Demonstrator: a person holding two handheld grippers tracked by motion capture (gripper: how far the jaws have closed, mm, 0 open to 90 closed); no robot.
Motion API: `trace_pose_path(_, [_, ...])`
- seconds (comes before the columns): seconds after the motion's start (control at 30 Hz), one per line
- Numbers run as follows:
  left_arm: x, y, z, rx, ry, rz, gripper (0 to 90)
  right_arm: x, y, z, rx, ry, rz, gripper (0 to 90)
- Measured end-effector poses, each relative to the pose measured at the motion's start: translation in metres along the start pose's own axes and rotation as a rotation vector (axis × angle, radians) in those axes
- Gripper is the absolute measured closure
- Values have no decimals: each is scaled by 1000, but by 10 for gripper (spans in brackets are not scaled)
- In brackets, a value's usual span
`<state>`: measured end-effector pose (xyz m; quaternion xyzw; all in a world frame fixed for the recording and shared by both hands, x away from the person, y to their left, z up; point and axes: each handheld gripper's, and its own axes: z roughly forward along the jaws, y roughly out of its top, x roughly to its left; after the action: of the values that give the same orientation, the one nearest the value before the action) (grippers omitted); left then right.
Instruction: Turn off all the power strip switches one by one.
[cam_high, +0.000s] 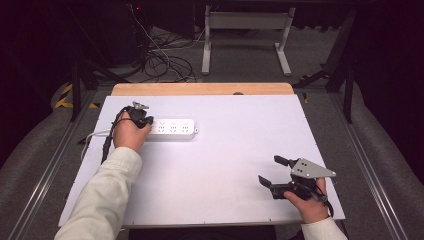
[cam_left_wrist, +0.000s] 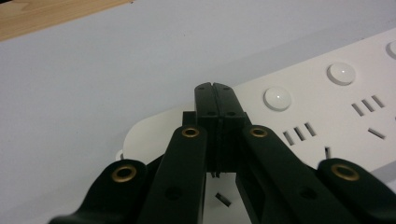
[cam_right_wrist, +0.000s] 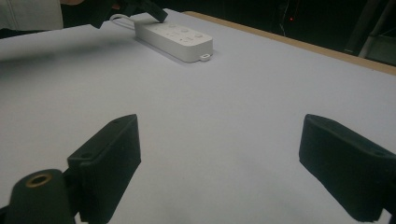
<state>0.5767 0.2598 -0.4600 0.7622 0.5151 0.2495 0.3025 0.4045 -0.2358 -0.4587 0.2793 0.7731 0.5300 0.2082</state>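
Left gripper (cam_left_wrist: 215, 88) fingers closed, empty, pressed on power strip (cam_high: 172, 128) end; right gripper (cam_high: 275, 170) held wide open, idle. Switch press judged underway; lift-off needed next.

One white power strip (cam_high: 171, 128) on the table (cam_high: 225, 150); three socket groups along its top in the high view, three round buttons (cam_left_wrist: 277, 98) countable in the left gripper view. One white cord (cam_high: 97, 134) off its left end. Two grippers: left (cam_high: 141, 118), right (cam_high: 272, 172). Two hands, one per gripper: left (cam_high: 129, 134), right (cam_high: 310, 205). Two pale sleeves (cam_high: 102, 195). One white table frame (cam_high: 245, 30) on the floor beyond. Tangle of floor cables (cam_high: 162, 62), number not countable.
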Motion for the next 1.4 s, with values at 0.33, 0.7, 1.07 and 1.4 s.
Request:
trace_pose_path(0.33, [-8, 2, -1, -8, -20, 21, 900, -1, 0, 0, -4, 0, 0, 135])
trace_pose_path(0.7, [-14, 10, -14, -145, -89, 8, 900, 0, 0, 0, -2, 0, 4, 134])
trace_pose_path(1.07, [-21, 15, -23, -244, -162, -8, 900, -1, -1, 0, 3, -1, 4, 134])
trace_pose_path(1.4, [-21, 11, -10, -184, -158, -14, 900, 0, -1, 1, 3, 4, -1, 134])
